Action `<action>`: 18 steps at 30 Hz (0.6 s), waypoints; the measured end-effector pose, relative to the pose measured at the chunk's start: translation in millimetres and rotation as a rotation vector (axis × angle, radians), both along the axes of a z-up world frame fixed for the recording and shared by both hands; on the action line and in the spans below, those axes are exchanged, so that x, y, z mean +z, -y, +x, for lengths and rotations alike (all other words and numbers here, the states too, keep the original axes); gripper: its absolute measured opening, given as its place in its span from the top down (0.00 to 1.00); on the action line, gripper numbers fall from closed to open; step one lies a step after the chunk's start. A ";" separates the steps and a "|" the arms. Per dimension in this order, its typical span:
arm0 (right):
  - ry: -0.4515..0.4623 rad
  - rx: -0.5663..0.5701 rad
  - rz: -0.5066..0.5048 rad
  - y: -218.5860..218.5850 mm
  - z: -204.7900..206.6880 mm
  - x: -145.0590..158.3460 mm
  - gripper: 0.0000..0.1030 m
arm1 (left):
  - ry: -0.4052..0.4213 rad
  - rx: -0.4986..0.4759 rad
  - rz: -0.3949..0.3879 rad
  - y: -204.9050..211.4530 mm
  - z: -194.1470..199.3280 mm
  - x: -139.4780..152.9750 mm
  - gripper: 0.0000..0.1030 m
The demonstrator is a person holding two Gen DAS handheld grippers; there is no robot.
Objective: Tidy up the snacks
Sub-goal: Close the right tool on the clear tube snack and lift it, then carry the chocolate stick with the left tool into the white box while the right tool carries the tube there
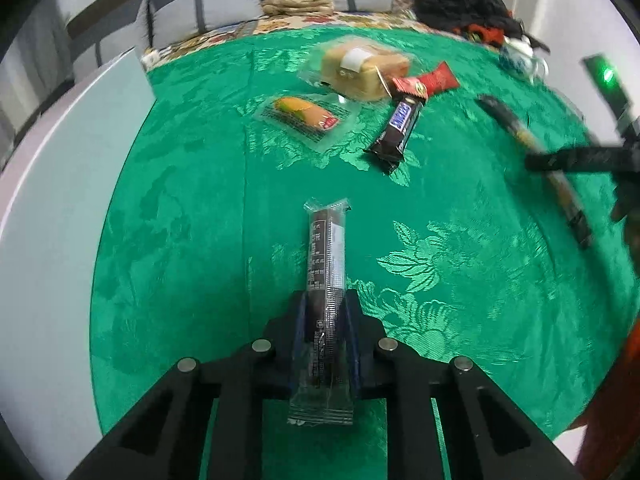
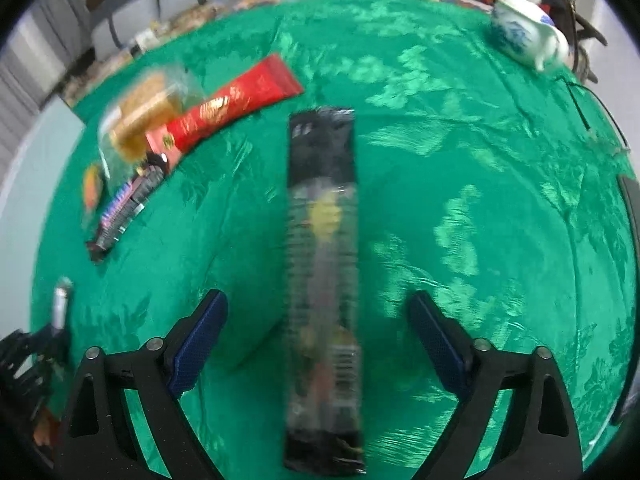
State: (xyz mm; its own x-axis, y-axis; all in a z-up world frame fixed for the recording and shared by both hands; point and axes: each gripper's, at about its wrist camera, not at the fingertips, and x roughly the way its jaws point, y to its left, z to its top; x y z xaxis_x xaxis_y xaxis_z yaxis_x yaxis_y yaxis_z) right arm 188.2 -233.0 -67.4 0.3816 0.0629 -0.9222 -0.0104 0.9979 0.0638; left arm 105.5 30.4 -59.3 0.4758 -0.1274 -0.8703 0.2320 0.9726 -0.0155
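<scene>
The jaws of the left gripper (image 1: 326,320) are clenched on a dark stick snack in clear wrap (image 1: 325,280), which is held pointing away over the green desk (image 1: 180,240); small white print runs along the wrapper but cannot be read. The jaws of the right gripper (image 2: 318,340) are spread wide, with a long dark snack pack (image 2: 322,280) lying lengthwise between them on the green cloth, touched by neither blue pad; its print is blurred. Farther off, left of centre in the left wrist view, a Snickers bar (image 1: 396,130) is seen, its name legible in white on the brown wrapper. Just beyond it a red wrapped bar (image 1: 426,82) lies with gold writing too small to read. Beside that, a bread loaf in a clear bag (image 1: 360,68) carries a white label. A clear packet (image 1: 306,118) holding a yellow-orange pastry with a red label lies near and to the left of the loaf. At the far right edge a blue-and-white teapot (image 2: 528,34) stands.
</scene>
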 end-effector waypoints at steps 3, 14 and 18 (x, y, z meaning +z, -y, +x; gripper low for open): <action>0.029 0.038 -0.080 -17.9 -4.8 5.3 0.71 | 0.016 0.022 -0.058 -9.1 -8.9 13.2 0.83; 0.105 -0.018 0.140 -3.4 -60.9 72.8 0.83 | 0.168 0.118 -0.294 -59.1 -44.5 99.0 0.83; 0.174 0.032 0.245 -34.5 -66.2 116.8 0.83 | 0.233 0.169 -0.371 -93.7 -51.0 134.6 0.83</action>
